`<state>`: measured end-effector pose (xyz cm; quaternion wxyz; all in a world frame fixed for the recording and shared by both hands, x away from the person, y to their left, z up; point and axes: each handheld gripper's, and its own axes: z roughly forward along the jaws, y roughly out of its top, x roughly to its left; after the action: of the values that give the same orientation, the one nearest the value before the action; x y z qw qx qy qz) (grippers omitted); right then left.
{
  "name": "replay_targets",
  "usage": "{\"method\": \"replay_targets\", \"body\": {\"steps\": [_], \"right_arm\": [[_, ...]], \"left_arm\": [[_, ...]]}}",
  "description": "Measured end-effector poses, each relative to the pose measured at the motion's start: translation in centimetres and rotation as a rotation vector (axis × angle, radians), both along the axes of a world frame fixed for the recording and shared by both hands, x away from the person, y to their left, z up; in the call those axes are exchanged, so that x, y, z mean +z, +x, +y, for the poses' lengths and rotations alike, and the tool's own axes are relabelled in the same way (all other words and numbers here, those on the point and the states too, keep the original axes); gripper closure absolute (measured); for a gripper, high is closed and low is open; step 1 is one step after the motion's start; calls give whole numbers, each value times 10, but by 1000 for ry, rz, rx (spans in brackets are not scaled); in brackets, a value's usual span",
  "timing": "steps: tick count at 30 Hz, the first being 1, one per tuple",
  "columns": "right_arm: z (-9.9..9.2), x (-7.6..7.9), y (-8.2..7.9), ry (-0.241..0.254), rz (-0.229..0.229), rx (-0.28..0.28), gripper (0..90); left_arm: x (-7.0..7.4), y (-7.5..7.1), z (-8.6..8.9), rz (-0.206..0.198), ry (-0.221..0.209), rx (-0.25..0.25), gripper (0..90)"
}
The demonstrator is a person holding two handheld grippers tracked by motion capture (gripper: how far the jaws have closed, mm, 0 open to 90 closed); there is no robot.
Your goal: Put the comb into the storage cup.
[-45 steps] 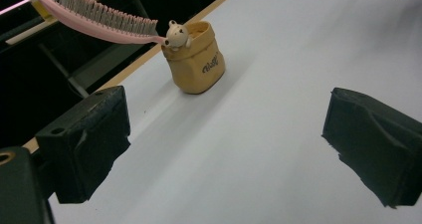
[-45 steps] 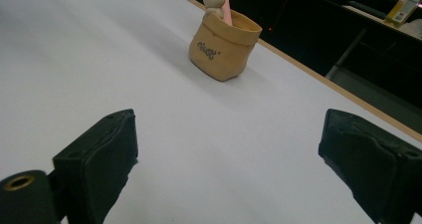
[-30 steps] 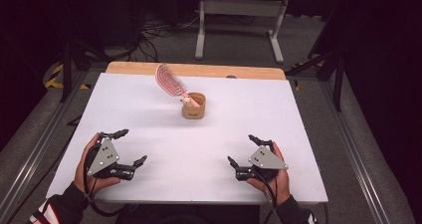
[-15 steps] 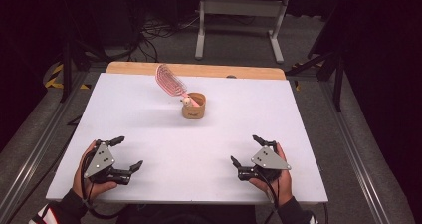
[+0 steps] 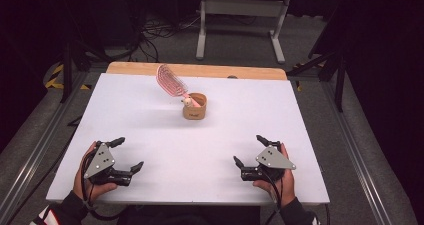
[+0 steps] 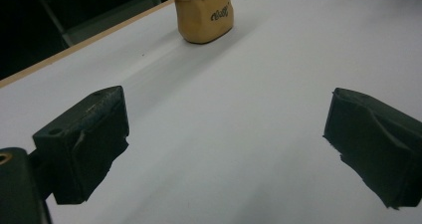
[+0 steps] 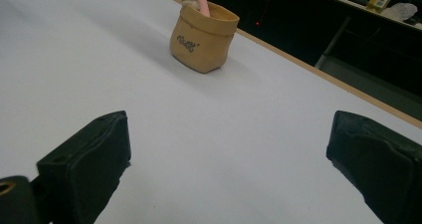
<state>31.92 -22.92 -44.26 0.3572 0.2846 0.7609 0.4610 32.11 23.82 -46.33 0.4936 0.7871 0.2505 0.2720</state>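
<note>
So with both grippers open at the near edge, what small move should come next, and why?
Probably a reach forward with the right gripper toward the tan holder, which stands mid-table with the pink hairbrush leaning out of it. The right jaws have just been opening with nothing between them. The left gripper is open and empty too, and both are well short of the holder.

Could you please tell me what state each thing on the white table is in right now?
Tan bag-shaped holder: upright, far half of the table, holding the brush.
Pink plastic hairbrush: handle down in the holder, head leaning out to the left.
Left tongs: open, nothing between the jaws.
Right tongs: just opened further, nothing between the jaws.
White table: both hands resting near its front edge.
</note>
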Motion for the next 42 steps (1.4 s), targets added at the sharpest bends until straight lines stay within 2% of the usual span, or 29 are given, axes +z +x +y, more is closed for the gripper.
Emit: {"method": "replay_targets", "body": {"steps": [14, 25, 42], "right_arm": [[7, 0, -3, -24, -3, 5, 43], [6, -4, -2, -31, 17, 6, 43], [7, -6, -1, -46, 16, 2, 46]], "left_arm": [[2, -2, 2, -5, -7, -9, 51], [1, 1, 0, -3, -12, -8, 54], [1, 5, -1, 1, -11, -3, 54]]}}
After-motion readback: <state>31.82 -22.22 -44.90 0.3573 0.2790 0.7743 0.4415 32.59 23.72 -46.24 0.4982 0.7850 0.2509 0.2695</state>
